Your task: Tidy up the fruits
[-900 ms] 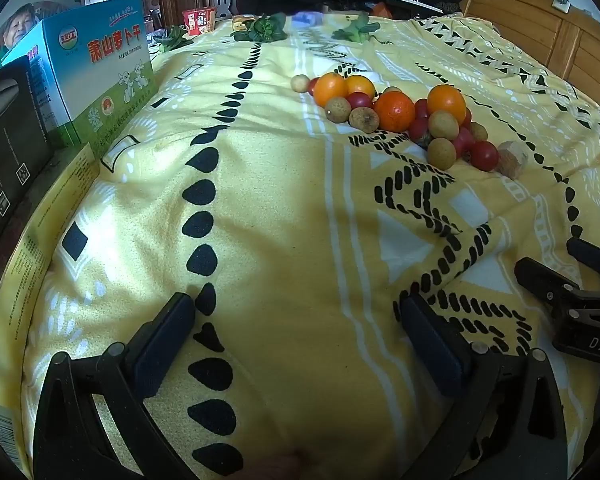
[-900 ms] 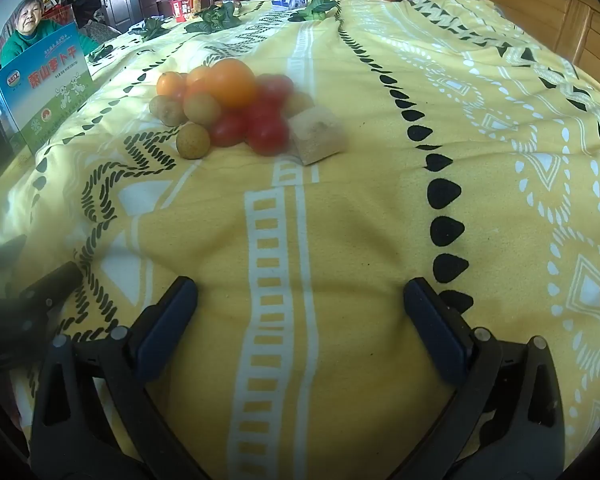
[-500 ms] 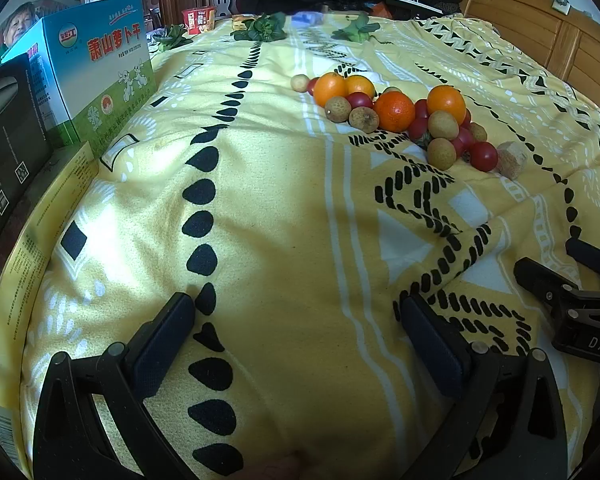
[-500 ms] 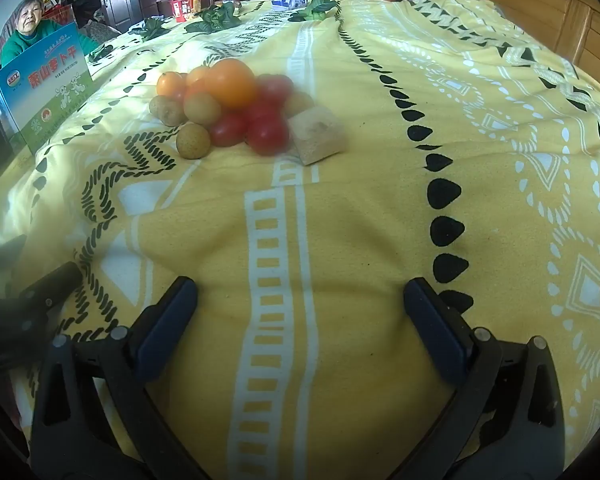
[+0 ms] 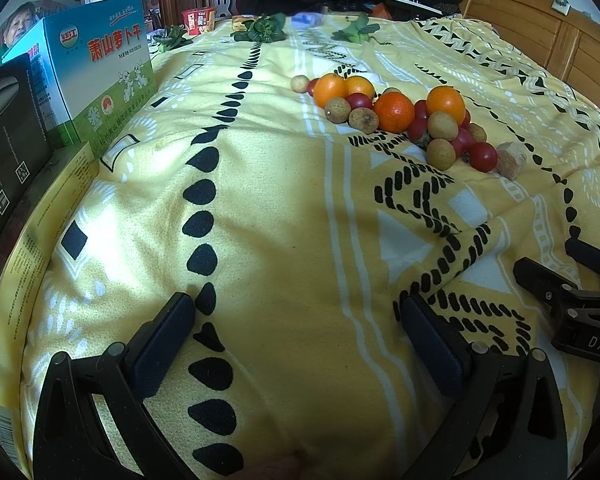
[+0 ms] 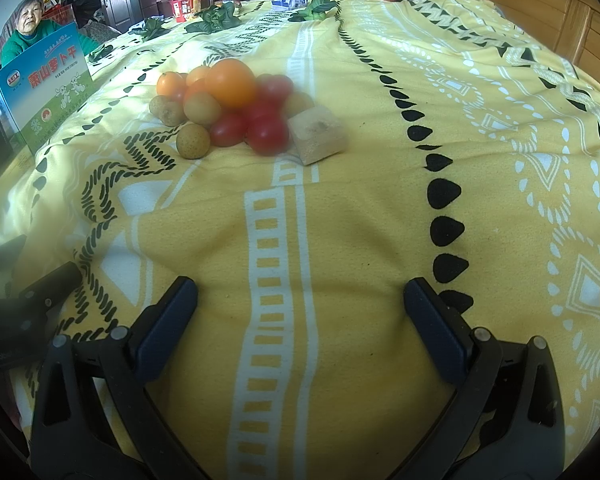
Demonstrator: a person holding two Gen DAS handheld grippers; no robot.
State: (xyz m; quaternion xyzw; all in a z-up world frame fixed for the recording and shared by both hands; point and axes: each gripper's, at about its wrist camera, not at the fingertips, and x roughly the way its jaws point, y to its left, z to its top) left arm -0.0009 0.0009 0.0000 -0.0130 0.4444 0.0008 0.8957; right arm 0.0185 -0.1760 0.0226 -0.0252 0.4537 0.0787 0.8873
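A pile of fruit lies on the yellow patterned bedspread (image 5: 284, 208): oranges (image 5: 394, 112) (image 6: 231, 82), red cherry tomatoes (image 5: 483, 157) (image 6: 267, 134) and brown longans (image 5: 441, 154) (image 6: 193, 141). A tan cube (image 5: 510, 160) (image 6: 317, 133) sits at the pile's right end. My left gripper (image 5: 298, 334) is open and empty, well short of the pile. My right gripper (image 6: 300, 320) is open and empty, near the bed's front; it also shows in the left wrist view (image 5: 572, 280).
A blue and green carton (image 5: 100, 68) (image 6: 44, 88) and a black box (image 5: 4, 132) stand at the bed's left edge. Leafy greens (image 5: 260, 30) (image 6: 214, 20) lie at the far end. A wooden headboard (image 5: 540, 36) is at the right. A person (image 6: 28, 24) sits at the far left.
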